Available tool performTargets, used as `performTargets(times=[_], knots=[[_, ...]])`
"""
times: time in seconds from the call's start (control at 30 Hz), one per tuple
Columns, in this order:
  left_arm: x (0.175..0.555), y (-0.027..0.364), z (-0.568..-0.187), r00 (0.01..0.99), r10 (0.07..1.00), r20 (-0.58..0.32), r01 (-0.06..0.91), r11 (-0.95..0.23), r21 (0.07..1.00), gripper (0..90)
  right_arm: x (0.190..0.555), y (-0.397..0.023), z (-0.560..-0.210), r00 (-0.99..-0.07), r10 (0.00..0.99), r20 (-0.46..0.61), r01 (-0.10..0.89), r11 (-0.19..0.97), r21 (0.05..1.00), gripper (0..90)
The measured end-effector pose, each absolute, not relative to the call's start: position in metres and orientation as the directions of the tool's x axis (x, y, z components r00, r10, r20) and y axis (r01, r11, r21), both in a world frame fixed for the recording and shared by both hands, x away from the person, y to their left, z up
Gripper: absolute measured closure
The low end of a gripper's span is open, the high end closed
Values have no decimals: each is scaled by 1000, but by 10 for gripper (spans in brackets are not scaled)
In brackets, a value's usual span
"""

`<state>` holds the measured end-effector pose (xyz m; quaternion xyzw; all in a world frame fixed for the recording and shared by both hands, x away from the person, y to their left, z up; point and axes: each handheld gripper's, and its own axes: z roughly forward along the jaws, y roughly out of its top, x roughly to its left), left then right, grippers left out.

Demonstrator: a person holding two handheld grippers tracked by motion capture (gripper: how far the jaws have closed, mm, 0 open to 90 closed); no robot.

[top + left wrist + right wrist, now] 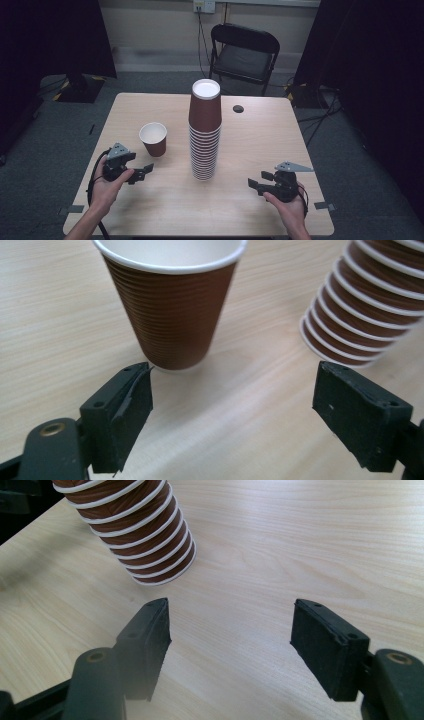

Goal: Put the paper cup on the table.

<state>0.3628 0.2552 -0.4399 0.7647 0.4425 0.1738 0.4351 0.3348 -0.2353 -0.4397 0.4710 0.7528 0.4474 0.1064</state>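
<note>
A single brown ribbed paper cup (153,139) with a white inside stands upright on the left half of the wooden table (260,145). A tall stack of the same cups (205,130) stands upside down at the table's middle. My left gripper (145,171) sits just in front of the single cup, open. In the left gripper view the cup (172,310) stands just beyond the jaw tips, apart from them, with the stack (367,305) to its right. My right gripper (255,181) rests open near the front right, empty; the stack's base (135,530) lies ahead of it to the left.
A black folding chair (243,55) stands behind the table's far edge. A small dark round spot (238,108) sits on the tabletop at the back right of the stack. Black curtains hang at both sides.
</note>
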Motion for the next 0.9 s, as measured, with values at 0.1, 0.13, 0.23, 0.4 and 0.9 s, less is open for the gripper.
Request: performTargets(times=[0.1, 0.13, 0.23, 0.4, 0.9], knots=[[351, 257, -444, 559, 820, -122, 526, -237, 817, 161, 335, -236, -440, -532, 806, 258, 611, 154, 776, 320], [349, 258, -446, 557, 822, -122, 531, -239, 813, 161, 335, -237, -440, -530, 807, 261, 613, 152, 775, 320], [340, 259, -449, 555, 821, -136, 550, -239, 800, 162, 335, -237, -441, -526, 809, 263, 617, 150, 773, 320], [323, 258, -441, 553, 826, -108, 533, -252, 808, 160, 335, -238, -442, -519, 816, 253, 616, 152, 773, 320], [303, 270, -462, 531, 839, -116, 541, -231, 809, 158, 337, -249, -455, -481, 849, 218, 602, 140, 787, 192]])
